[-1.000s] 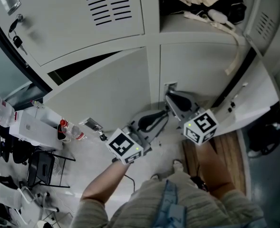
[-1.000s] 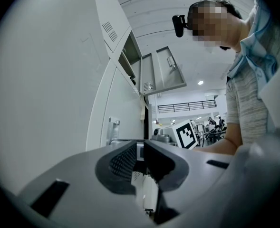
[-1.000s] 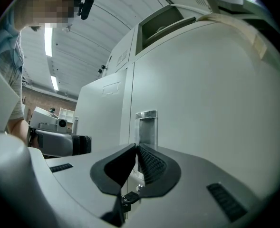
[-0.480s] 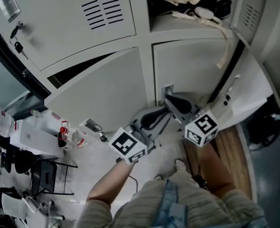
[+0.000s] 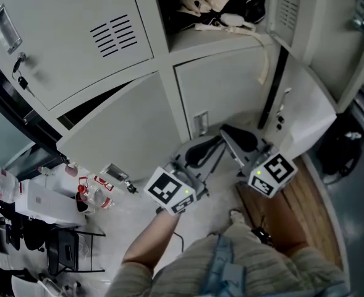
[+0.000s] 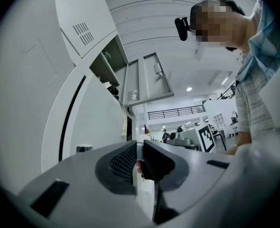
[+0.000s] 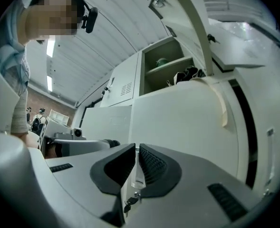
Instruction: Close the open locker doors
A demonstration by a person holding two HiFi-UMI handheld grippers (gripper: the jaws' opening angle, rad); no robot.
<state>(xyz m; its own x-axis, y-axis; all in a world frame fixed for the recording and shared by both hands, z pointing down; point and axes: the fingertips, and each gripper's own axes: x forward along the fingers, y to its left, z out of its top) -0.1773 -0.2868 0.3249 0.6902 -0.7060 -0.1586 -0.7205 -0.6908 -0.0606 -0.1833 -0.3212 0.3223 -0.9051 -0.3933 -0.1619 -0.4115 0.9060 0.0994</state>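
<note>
Pushing the ajar lower door (image 5: 125, 127) squarely probably suits the left gripper (image 5: 201, 152) and right gripper (image 5: 236, 136) (both nearly closed, empty)

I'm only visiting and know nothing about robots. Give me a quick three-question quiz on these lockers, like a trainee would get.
1. True or false: the upper middle compartment is empty.
2. What hangs out of that compartment and down over the door below it?
A) a pale strap
B) a red hose
C) a metal chain
3. Fill in the blank: the vented upper-left door, with keys dangling at its lock, is ___.

Key: 1 false; 2 A; 3 closed.
</note>
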